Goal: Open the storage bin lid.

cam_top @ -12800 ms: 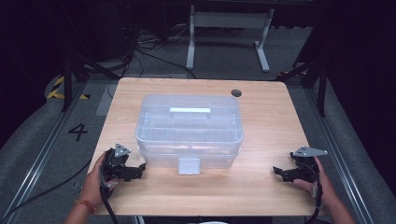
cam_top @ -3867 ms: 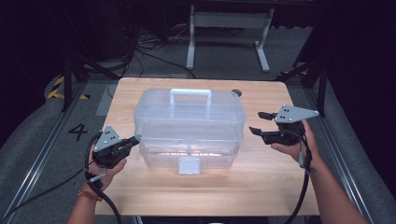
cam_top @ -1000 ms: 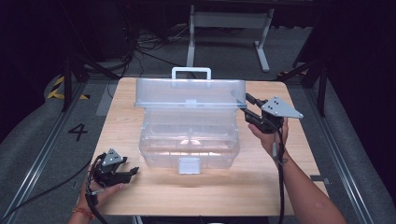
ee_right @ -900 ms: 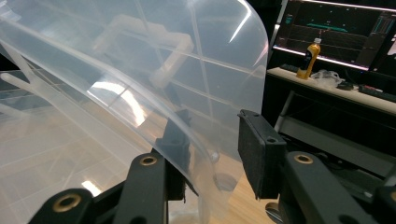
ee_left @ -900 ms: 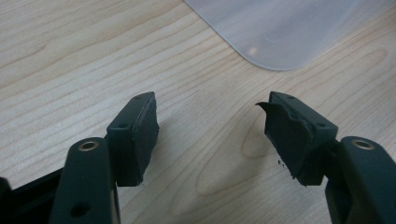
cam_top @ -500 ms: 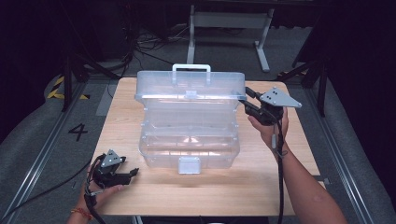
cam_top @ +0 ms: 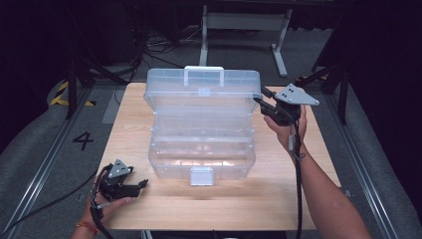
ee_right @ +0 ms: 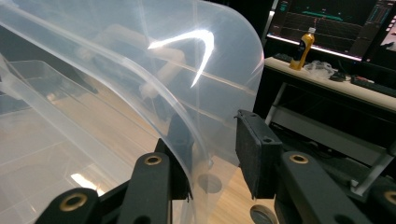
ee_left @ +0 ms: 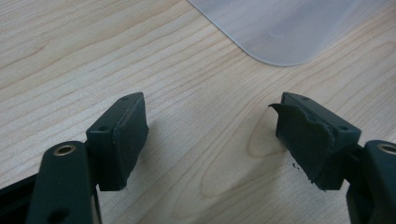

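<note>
Two tools are at work, one in each hand. In the right gripper view the right tool (ee_right: 212,149) has its jaws straddling the rim of the clear lid (ee_right: 154,70): one jaw sits inside the curved wall, blurred through the plastic, the other stands outside with a gap between it and the wall, so whether the rim is truly pinched cannot be told. From the high view this tool (cam_top: 266,102) meets the lid's right corner, and the lid (cam_top: 204,89) stands raised at the back of the clear plastic storage box (cam_top: 201,149), its white handle (cam_top: 204,70) on top. The box sits mid-bench with a white latch (cam_top: 201,176) on its front wall; its inside is hard to read through glare.

The left tool (ee_left: 210,135) has its jaws spread wide over bare wood, holding nothing; its right pad (ee_left: 303,140) looks torn at the edge. A rounded corner of the box (ee_left: 280,28) is cut off at the top. In the high view it (cam_top: 142,184) rests low near the wooden bench's (cam_top: 308,199) front left, apart from the box.
</note>
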A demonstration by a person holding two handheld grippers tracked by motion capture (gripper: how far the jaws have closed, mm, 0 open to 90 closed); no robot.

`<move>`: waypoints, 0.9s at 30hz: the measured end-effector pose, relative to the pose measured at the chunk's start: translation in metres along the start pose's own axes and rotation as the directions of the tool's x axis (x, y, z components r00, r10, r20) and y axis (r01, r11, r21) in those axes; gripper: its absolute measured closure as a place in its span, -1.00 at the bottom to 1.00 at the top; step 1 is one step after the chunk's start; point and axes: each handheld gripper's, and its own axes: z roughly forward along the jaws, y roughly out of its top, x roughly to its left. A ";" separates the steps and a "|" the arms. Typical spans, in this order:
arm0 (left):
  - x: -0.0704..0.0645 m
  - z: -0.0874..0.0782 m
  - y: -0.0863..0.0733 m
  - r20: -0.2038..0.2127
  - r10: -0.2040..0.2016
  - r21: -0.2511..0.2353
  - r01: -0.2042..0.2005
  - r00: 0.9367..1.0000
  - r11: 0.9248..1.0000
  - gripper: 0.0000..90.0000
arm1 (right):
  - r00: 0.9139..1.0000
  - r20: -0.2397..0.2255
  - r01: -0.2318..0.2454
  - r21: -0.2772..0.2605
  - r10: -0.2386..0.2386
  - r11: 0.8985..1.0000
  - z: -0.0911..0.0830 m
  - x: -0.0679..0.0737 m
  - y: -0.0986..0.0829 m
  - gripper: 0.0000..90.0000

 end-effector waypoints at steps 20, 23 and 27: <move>0.000 0.000 0.000 0.001 0.002 0.001 -0.002 1.000 1.000 -0.43 | 0.995 0.011 -0.094 -0.007 0.094 0.996 0.028 -0.021 0.009 0.66; 0.000 0.000 0.000 0.001 0.003 0.001 -0.003 1.000 1.000 -0.43 | 0.996 0.020 -0.087 -0.005 0.087 0.996 0.031 -0.022 0.011 0.68; 0.000 0.000 0.000 0.002 0.003 0.001 -0.003 1.000 1.000 -0.43 | 0.997 0.034 -0.063 0.003 0.063 0.998 0.036 -0.025 0.013 0.73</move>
